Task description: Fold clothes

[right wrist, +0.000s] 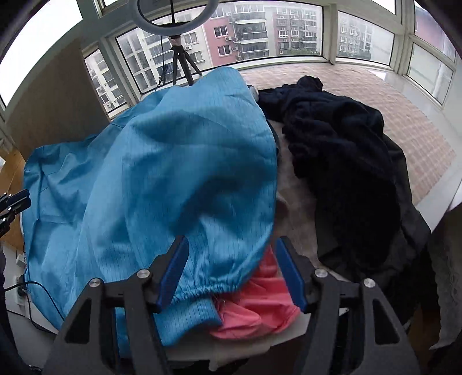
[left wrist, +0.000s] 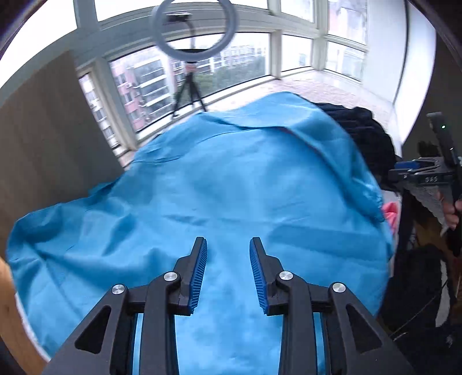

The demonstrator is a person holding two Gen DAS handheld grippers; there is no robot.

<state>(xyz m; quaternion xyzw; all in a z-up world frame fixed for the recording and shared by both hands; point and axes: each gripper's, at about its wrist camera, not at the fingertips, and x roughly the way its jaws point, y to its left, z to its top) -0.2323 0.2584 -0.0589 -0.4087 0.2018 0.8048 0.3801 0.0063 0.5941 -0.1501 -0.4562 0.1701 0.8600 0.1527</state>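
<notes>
Blue garment (left wrist: 219, 184) beneath both spread tools

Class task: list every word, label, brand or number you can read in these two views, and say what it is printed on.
"DAS": pale letters on the black body of the right gripper, seen in the left wrist view; blurred, so uncertain.
Nothing readable on the blue garment, dark clothes or pink garment.

Both wrist views close above blue garment (left wrist: 219, 184)

Your blue jacket (left wrist: 202, 187) covers most of the table. Pink garment (right wrist: 260, 303) is half buried under its elastic cuff (right wrist: 199, 291). Ring light (right wrist: 170, 14) is cropped at top. Right tool (left wrist: 427, 173) is cut off by frame edge.
</notes>
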